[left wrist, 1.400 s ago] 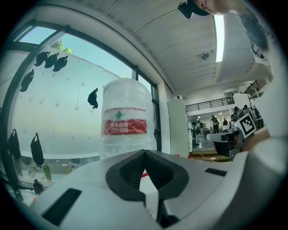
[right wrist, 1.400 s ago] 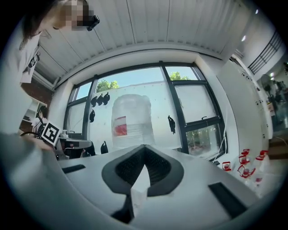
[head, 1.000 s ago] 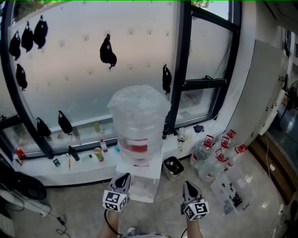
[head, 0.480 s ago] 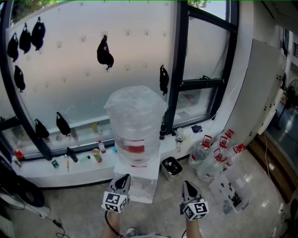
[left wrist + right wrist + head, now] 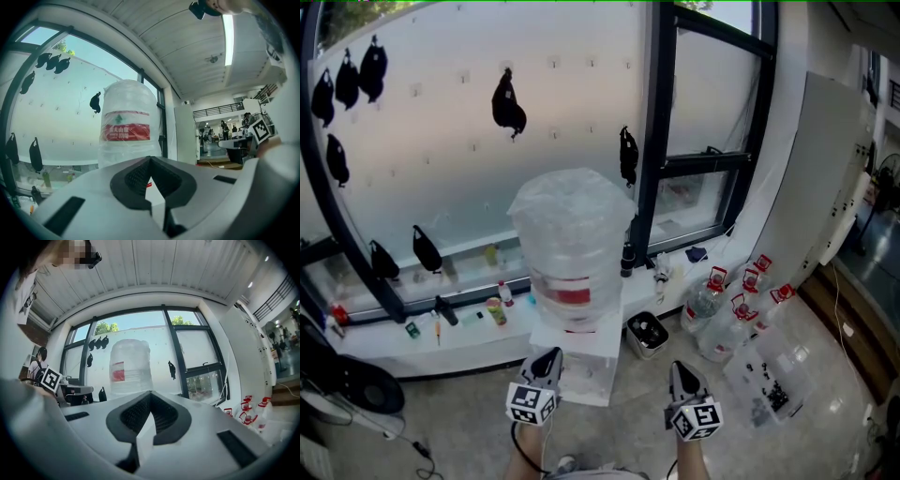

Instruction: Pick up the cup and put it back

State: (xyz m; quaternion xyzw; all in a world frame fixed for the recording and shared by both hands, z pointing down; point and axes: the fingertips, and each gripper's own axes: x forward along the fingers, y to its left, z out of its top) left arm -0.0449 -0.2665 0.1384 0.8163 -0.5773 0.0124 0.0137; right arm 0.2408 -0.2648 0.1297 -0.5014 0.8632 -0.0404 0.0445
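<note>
- Sill (image 5: 384, 339): small bottles and odd bits are sitting along it under the frosted window, off to my left.
- Left gripper (image 5: 550, 357): I'm holding it level with the jaws pinched together and nothing between them. It's pointing at the dispenser's near left corner.
- Water jug (image 5: 572, 239): the big one, wrapped in clear plastic with a red label. It's sitting upright on the dispenser, straight ahead between my two grippers.
- Dispenser (image 5: 581, 367): white, standing on the floor against the sill.
- Cup: honestly can't pick it out. The dispenser's front is too washed out to tell.
- Black bin (image 5: 647, 336): standing on the floor just right of the dispenser.
- Right gripper (image 5: 681, 369): I'm holding this one level too, jaws closed and empty, near the bin.
- Small jugs (image 5: 722, 314): clear with red caps, bunching up on the floor by the wall.
- Clear tray (image 5: 773, 389): lying on the floor, far right, with dark bits in it.
</note>
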